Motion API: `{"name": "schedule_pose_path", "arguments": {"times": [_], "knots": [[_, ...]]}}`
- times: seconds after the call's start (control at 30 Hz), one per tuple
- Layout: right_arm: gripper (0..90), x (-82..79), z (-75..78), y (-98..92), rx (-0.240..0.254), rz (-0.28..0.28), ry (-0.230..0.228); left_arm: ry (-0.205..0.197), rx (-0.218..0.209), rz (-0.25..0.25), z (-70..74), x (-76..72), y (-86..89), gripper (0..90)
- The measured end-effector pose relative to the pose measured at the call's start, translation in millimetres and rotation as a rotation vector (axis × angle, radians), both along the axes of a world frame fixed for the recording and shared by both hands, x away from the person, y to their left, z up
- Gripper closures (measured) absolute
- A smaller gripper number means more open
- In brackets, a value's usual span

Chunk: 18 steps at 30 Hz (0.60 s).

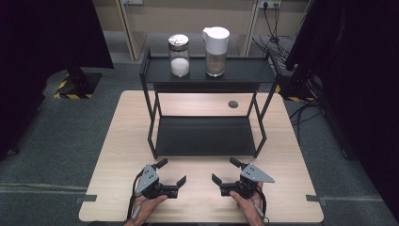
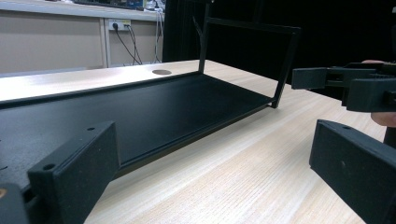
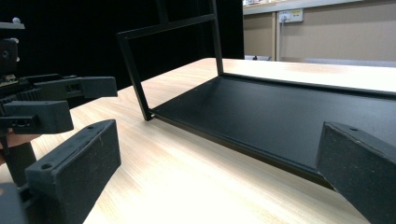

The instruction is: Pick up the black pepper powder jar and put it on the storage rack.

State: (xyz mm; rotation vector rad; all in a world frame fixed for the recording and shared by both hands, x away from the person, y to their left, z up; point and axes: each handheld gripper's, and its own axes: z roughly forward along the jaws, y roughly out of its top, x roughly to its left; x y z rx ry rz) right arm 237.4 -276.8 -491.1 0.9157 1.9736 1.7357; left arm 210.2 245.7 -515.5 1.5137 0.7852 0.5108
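A black two-tier rack [image 1: 153, 120] stands mid-table. Its top shelf [image 1: 244, 70] carries a glass jar [image 1: 179, 55] of white powder with a silver lid and a white-lidded pitcher [image 1: 216, 44] with brownish contents. The lower shelf [image 1: 204, 136] is bare. My left gripper [image 1: 172, 171] rests open near the table's front edge, angled toward the rack, with nothing between its jaws. My right gripper [image 1: 225, 170] mirrors it, open and holding nothing. In the left gripper view the lower shelf [image 2: 140, 107] lies ahead, and the right gripper [image 2: 345, 86] shows at the right. The right gripper view has the shelf [image 3: 289, 107] ahead.
The light wooden table [image 1: 117, 141] has a round dark grommet [image 1: 233, 104] behind the rack. Black curtains hang at both sides. Cables [image 1: 306, 110] trail on the floor at the right. A beige wall with sockets [image 2: 119, 23] runs behind.
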Motion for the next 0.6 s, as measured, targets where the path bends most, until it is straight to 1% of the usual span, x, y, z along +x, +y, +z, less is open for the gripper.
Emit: {"name": "schedule_pose_path", "arguments": {"times": [0.33, 0.6], "knots": [[0.4, -0.6, -0.9, -0.1, 0.001, -0.005, 0.0, -0.001, -0.003, -0.004, -0.4, -0.9, 0.3, 1.2], [0.3, -2.2, -0.9, -2.7, 0.01, -0.018, -0.015, -0.004, -0.002, -0.003, -0.7, -1.2, 0.1, 1.2]]}}
